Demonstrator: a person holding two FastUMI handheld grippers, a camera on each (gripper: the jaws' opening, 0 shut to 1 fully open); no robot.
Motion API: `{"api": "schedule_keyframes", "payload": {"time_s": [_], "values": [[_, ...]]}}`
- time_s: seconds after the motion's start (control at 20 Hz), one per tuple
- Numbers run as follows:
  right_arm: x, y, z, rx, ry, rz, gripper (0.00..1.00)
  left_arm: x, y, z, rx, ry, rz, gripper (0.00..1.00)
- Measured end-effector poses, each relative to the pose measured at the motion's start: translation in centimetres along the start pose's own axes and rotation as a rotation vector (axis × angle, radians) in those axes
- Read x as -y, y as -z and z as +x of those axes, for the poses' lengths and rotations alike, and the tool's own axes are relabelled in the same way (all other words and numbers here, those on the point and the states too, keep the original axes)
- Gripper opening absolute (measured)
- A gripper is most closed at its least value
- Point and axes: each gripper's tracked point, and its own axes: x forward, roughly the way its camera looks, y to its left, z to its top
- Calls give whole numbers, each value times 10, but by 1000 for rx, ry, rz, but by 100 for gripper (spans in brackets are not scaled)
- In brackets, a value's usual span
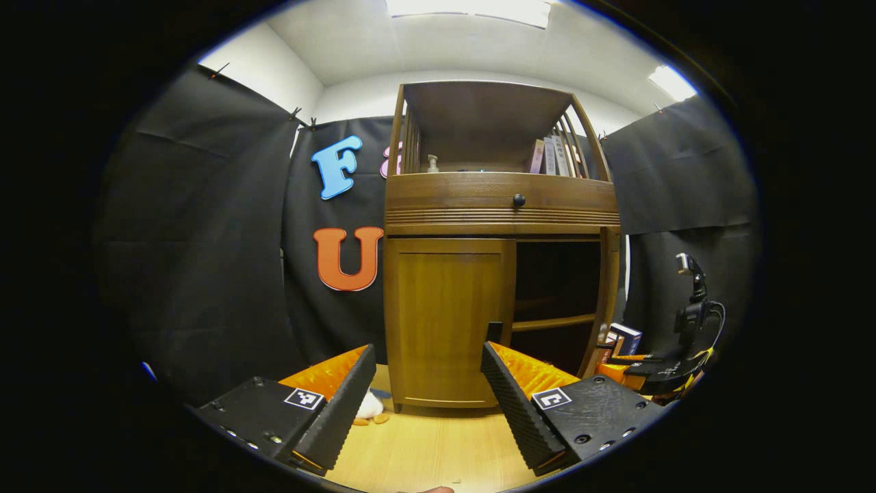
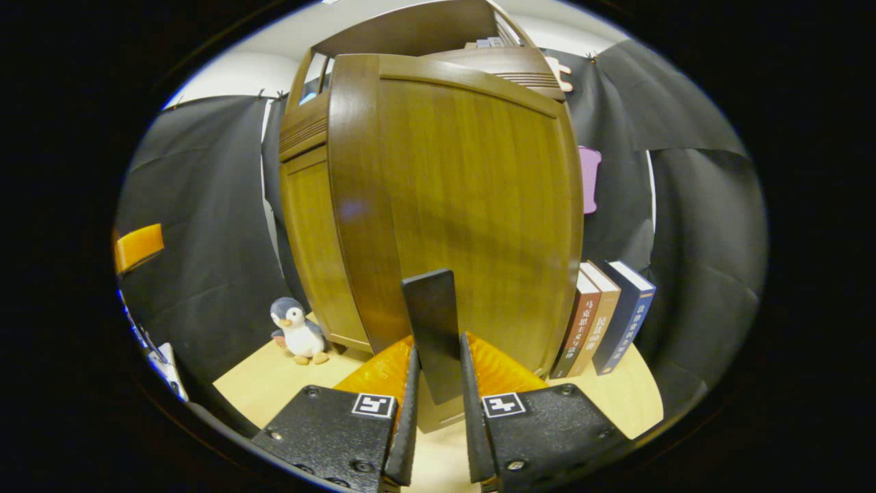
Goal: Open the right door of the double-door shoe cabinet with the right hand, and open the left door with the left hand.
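Wooden shoe cabinet (image 1: 503, 205), right door (image 2: 465, 205) swung open, flat dark handle, left door (image 1: 448, 322) closed

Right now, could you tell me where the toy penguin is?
In the right gripper view, the toy penguin stands lower left on the floor, beside the cabinet's bottom corner.

Penguin toy (image 2: 299, 331) stands on the wooden floor (image 2: 274, 390) at left. Three books (image 2: 602, 318) stand upright at right. Bottle (image 1: 432, 163) on the far upper shelf.
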Motion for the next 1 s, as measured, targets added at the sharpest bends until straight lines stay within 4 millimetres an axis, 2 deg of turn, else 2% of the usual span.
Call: {"api": "schedule_keyframes", "payload": {"time_s": [0.35, 0.55, 0.65, 0.7, 1.0], "values": [[29, 6, -31, -13, 36, 40, 32, 27, 2, 8, -9, 49, -1, 95], [68, 15, -46, -26, 150, 59, 31, 40, 7, 14, -24, 78, -8, 95], [84, 12, -53, -17, 203, 53, 27, 50, 9, 16, -30, 97, -6, 95], [89, 12, -57, -17, 211, 58, 24, 54, 10, 16, -35, 106, -4, 95], [122, 6, -73, 1, 268, 82, 23, 76, 14, 24, -48, 145, -7, 95]]}}
